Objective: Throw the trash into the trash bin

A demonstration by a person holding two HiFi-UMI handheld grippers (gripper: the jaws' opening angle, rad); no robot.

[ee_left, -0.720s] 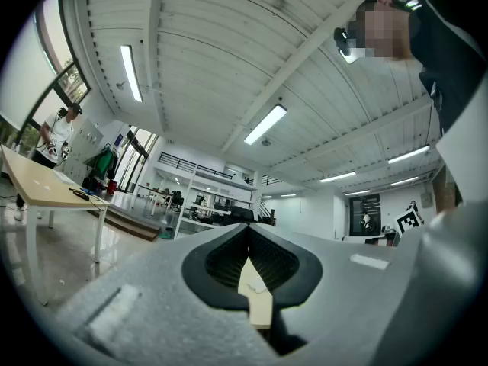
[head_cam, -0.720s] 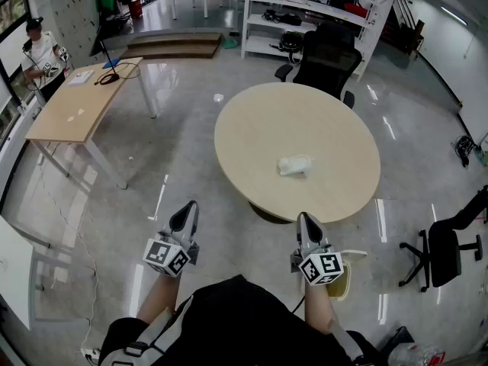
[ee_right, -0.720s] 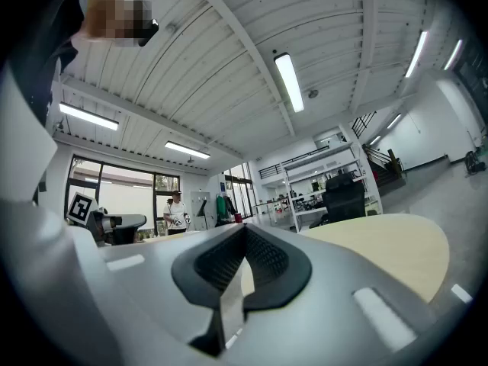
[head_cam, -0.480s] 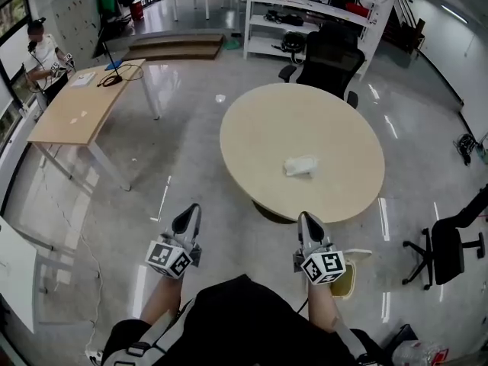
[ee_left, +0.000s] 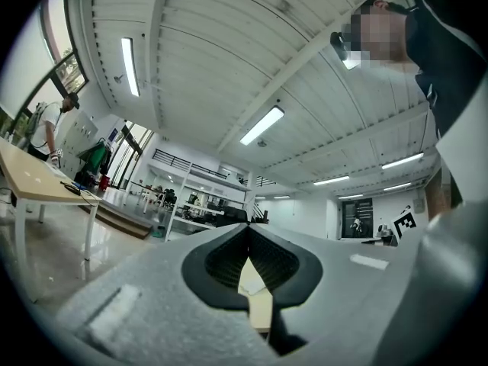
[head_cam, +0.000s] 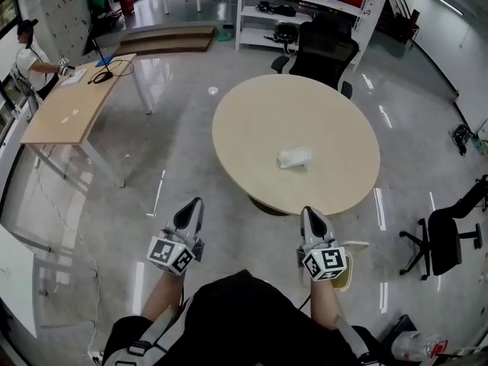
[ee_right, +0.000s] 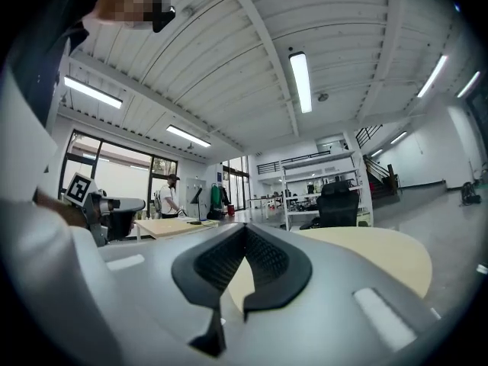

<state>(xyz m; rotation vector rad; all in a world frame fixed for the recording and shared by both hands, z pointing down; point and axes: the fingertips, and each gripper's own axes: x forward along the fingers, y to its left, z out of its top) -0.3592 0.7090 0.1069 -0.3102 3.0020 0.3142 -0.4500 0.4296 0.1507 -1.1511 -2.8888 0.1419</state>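
A crumpled white piece of trash (head_cam: 294, 158) lies on the round beige table (head_cam: 252, 120), toward its near right side. My left gripper (head_cam: 189, 213) hangs over the floor short of the table's left edge, shut and empty. My right gripper (head_cam: 313, 221) sits just before the table's near edge, shut with nothing in it. A small yellow trash bin (head_cam: 344, 274) with a white liner stands on the floor right beside my right hand. In the left gripper view the jaw tips (ee_left: 248, 232) meet, with the table behind them. In the right gripper view the tips (ee_right: 244, 231) meet too.
A black office chair (head_cam: 324, 52) stands behind the table, another (head_cam: 446, 239) at the right. A long wooden desk (head_cam: 72, 101) is at the left, where a person (head_cam: 27, 56) stands. White shelves (head_cam: 305, 6) line the back. The floor is glossy grey.
The view has shifted slightly; the table and trash sit a little lower and nearer. Both grippers hold about the same place, still shut.
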